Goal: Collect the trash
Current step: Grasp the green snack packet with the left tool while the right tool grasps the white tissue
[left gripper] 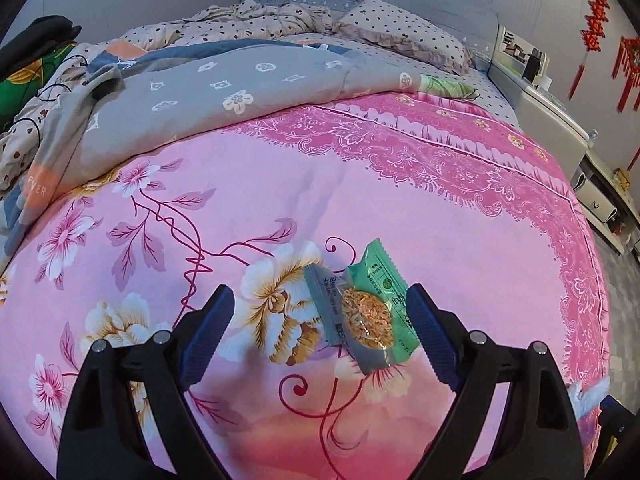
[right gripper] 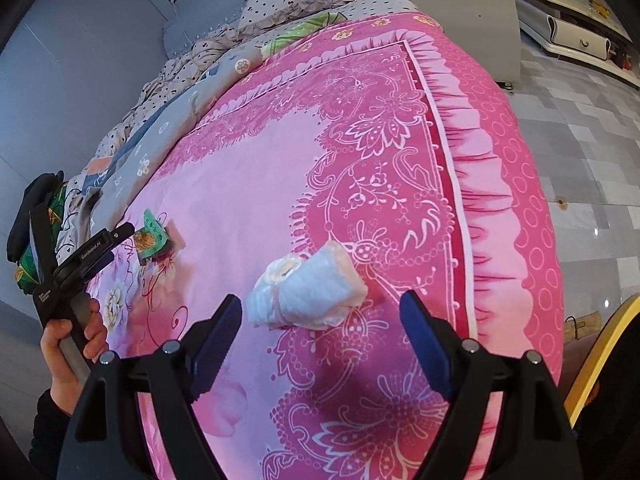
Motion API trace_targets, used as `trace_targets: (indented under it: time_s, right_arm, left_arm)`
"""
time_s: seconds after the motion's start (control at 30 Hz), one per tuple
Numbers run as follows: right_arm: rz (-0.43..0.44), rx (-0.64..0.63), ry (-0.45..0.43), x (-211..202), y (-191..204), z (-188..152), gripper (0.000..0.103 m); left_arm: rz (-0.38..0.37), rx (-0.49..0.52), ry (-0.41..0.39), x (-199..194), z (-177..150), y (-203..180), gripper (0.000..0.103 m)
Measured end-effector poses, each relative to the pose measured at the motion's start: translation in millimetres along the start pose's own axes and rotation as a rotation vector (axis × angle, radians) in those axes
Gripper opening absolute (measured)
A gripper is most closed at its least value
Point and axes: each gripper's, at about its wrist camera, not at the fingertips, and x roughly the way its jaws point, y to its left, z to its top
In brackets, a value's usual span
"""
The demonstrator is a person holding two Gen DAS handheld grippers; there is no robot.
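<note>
Green snack packet [left gripper: 370,308]: between released left gripper [left gripper: 320,332] jaws, print unreadable. Crumpled white wad [right gripper: 308,296]: just ahead of released right gripper [right gripper: 320,336].

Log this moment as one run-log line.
left gripper: open over snack wrapper | right gripper: open over crumpled tissue | neither held

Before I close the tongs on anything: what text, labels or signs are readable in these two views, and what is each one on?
"EVER": grey quilt, on its orange edge patch; an earlier letter may be hidden.
"GenRobot.AI", small, roughly read: top of the left tongs, seen from the right wrist.
White label lower on that tool: too small to read.
Green snack wrapper: printed characters, too small and blurred.
Red wall ornaments: characters not legible.
</note>
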Motion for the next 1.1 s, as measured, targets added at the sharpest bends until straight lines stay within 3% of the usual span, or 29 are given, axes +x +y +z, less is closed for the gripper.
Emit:
trace_targets:
  time_s: [0.13, 0.23, 0.4, 0.63, 0.77, 1.1]
  right_arm:
    - [-0.016, -0.028, 0.001, 12.8, 6.3, 4.1, 0.078]
    - [-0.017, -0.041, 0.015, 22.7, 10.5, 5.5, 0.076]
    - [-0.046, -0.084, 0.022, 32.9, 20.1, 2.4, 0.066]
    - [-0.033, -0.143, 0.055, 44.9, 33.9, -4.1, 0.041]
    - [-0.03, -0.178, 0.046, 44.4, 40.9, -7.5, 0.032]
    - [0.028, -0.119, 0.043, 19.5, 32.8, -7.2, 0.03]
  left_arm:
    - [-0.029, 0.022, 0.014, 15.8, -0.1, -12.1, 0.083]
    - [-0.034, 0.07, 0.022, 25.0, -1.4, -25.8, 0.075]
    - [-0.036, 0.172, 0.038, 39.4, -8.7, -52.0, 0.061]
    - [-0.024, 0.218, 0.044, 54.8, -13.9, -63.1, 0.037]
    - [-0.009, 0.234, 0.019, 49.8, -15.9, -64.5, 0.031]
    - [-0.083, 0.189, -0.026, -0.3, -19.2, -53.6, 0.026]
